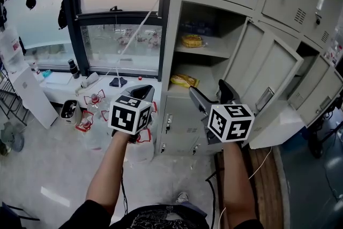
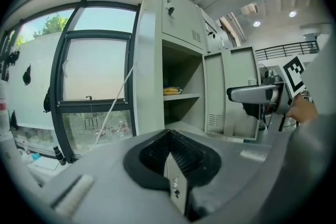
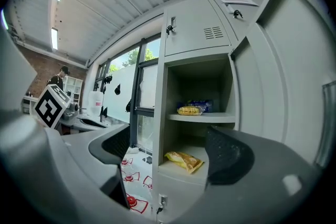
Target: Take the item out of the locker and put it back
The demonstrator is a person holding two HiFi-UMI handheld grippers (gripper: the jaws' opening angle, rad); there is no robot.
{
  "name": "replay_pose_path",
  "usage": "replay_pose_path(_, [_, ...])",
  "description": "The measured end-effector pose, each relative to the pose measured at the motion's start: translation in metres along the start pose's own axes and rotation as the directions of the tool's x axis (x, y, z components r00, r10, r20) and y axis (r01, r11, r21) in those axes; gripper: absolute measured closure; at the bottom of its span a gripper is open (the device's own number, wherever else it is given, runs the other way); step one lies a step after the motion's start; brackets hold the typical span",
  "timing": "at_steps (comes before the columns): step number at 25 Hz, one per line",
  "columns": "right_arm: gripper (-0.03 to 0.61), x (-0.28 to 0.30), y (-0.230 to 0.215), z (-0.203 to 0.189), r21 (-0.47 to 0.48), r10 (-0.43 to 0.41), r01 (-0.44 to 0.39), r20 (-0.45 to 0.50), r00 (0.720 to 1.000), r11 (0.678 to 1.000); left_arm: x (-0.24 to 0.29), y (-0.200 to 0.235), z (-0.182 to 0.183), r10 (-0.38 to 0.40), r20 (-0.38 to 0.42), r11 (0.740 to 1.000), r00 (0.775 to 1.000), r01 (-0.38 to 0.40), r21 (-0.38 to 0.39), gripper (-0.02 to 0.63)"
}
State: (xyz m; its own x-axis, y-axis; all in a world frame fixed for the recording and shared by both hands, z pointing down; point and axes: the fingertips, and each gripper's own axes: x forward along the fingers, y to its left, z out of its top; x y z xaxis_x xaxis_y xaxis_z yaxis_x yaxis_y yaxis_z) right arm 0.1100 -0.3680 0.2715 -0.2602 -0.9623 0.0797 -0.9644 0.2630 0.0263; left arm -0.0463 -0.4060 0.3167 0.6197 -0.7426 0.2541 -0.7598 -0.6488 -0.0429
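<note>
My left gripper (image 1: 140,91) has its jaws pressed together, with nothing in them. My right gripper (image 3: 169,157) has its jaws wide apart and empty, held up in front of the open locker (image 1: 172,56). The yellow snack bag (image 3: 184,161) lies on the lower shelf (image 1: 206,73), well apart from both grippers. A second yellow bag (image 1: 192,40) sits on the upper shelf (image 1: 214,52). The locker door (image 1: 268,69) hangs open on the right.
</note>
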Motion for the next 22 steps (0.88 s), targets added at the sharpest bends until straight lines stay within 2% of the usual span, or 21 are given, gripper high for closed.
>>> replay_pose_path(6, [0.141,0.021,-0.022,0.017,-0.027,-0.015,0.016,0.013,1.000,1.000,0.009,0.002,0.012,0.006,0.013,1.000,1.000,-0.006,0.021,0.614])
replay_pose_path(13, [0.163,0.066,-0.052,0.034,-0.038,0.005,-0.004,0.018,1.000,0.999,0.029,0.016,0.022,0.043,0.019,0.998,0.999,-0.043,0.037,0.614])
replay_pose_path(22, [0.216,0.120,-0.089,0.036,-0.061,0.005,-0.007,-0.027,1.000,0.998,0.066,0.038,0.037,0.076,0.028,0.997,0.997,-0.077,0.027,0.614])
